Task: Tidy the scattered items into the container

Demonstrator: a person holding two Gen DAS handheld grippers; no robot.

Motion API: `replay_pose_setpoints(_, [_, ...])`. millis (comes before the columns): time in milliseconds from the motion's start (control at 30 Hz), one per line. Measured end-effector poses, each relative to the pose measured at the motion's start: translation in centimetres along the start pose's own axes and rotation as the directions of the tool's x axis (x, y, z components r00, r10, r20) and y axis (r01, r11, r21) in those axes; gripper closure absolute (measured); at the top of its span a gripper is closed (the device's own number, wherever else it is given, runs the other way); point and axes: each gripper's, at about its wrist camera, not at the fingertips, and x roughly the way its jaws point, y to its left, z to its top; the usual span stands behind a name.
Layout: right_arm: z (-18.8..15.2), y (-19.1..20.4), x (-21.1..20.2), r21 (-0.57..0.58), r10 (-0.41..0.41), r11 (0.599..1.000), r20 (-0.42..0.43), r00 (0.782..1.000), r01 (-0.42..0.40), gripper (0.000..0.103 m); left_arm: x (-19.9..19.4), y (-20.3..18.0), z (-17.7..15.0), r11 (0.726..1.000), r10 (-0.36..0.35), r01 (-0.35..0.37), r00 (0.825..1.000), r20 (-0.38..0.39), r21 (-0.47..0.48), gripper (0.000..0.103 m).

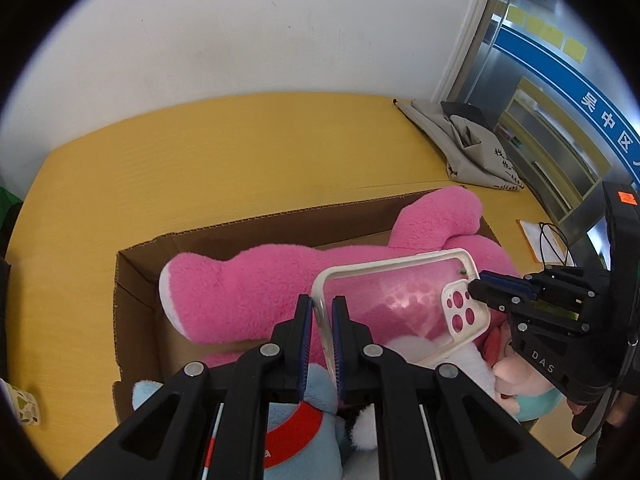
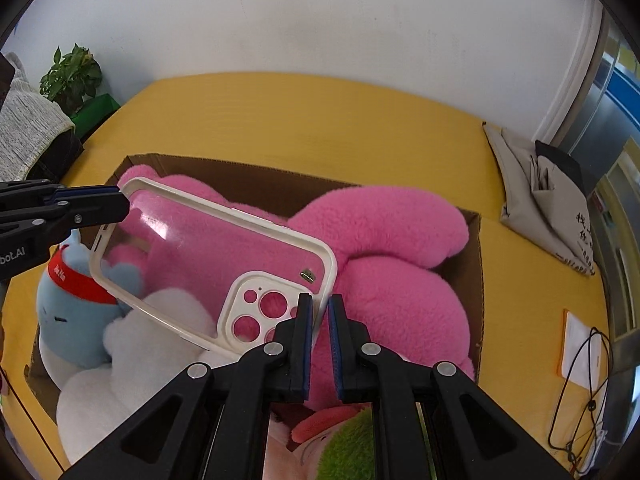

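A clear phone case with a white rim hangs above an open cardboard box. My left gripper is shut on the case's rim at one end; it shows from the side in the right wrist view. My right gripper is shut on the rim at the camera-hole end; it shows in the left wrist view. A big pink plush, a blue plush with a red band and a white plush lie in the box.
The box stands on a yellow table. A grey cloth bag lies at the table's far right. An orange-edged notepad with a black cable is at the right. A potted plant is far left.
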Motion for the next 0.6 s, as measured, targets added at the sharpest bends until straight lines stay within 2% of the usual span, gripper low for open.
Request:
replay_pose_setpoints(100, [-0.3,-0.1,-0.1,0.029,0.023,0.999,0.001,1.000,-0.023,0.092,-1.6,0.9,-0.2,0.999,-0.031,0.034,0.998,0.052,-0.041,0.089])
replay_pose_setpoints(167, [-0.7,-0.3,-0.8,0.043,0.038,0.998,0.017,0.999,-0.039,0.085,-3.5,1.3,-0.4,0.998,-0.040,0.045,0.995,0.094,-0.052,0.069])
replay_pose_setpoints(200, [-0.9,-0.1,-1.6,0.047,0.045,0.998,0.038,0.998,-0.047,0.068,-4.8,1.3,-0.7,0.998,-0.029,0.035,0.993,0.118,-0.053,0.061])
replay_pose_setpoints(233, [-1.3,0.1,-2.6,0.051,0.052,0.997,0.068,0.996,-0.056,0.045,-6.2,1.3,-1.1,0.999,-0.011,0.018,0.989,0.145,-0.049,0.046])
replay_pose_setpoints(267, [-1.7,0.3,-3.8,0.050,0.057,0.997,0.105,0.993,-0.062,0.035,-7.6,1.3,-1.6,0.999,0.008,0.000,0.985,0.174,-0.042,0.038])
replay_pose_setpoints(300, [-2.4,0.5,-5.3,0.046,0.063,0.996,0.151,0.987,-0.070,0.021,-8.9,1.2,-2.2,0.999,0.023,-0.016,0.979,0.203,-0.037,0.036])
replay_pose_setpoints(367, [-3.6,0.6,-8.0,0.043,0.073,0.996,0.222,0.972,-0.084,0.014,-11.7,1.1,-3.9,1.000,0.016,-0.020,0.975,0.220,0.016,0.036])
replay_pose_setpoints(467, [-6.7,0.5,-12.5,0.065,0.077,0.993,0.320,0.944,-0.103,0.005,-15.3,0.4,-6.8,0.999,0.047,-0.047,0.962,0.269,-0.007,0.035])
replay_pose_setpoints(500, [-8.0,0.4,-13.8,0.079,0.083,0.990,0.351,0.933,-0.118,0.001,-16.4,-0.1,-7.9,0.999,0.048,-0.048,0.955,0.291,-0.007,0.032])
replay_pose_setpoints(533, [-9.6,0.3,-15.1,0.098,0.084,0.987,0.381,0.921,-0.130,0.000,-17.6,-0.7,-9.3,0.999,0.049,-0.049,0.946,0.321,-0.008,0.022])
replay_pose_setpoints(600, [-12.6,0.2,-16.7,0.132,0.065,0.983,0.417,0.907,-0.131,0.000,-19.0,-1.8,-12.0,0.998,0.057,-0.060,0.927,0.370,-0.005,0.020])
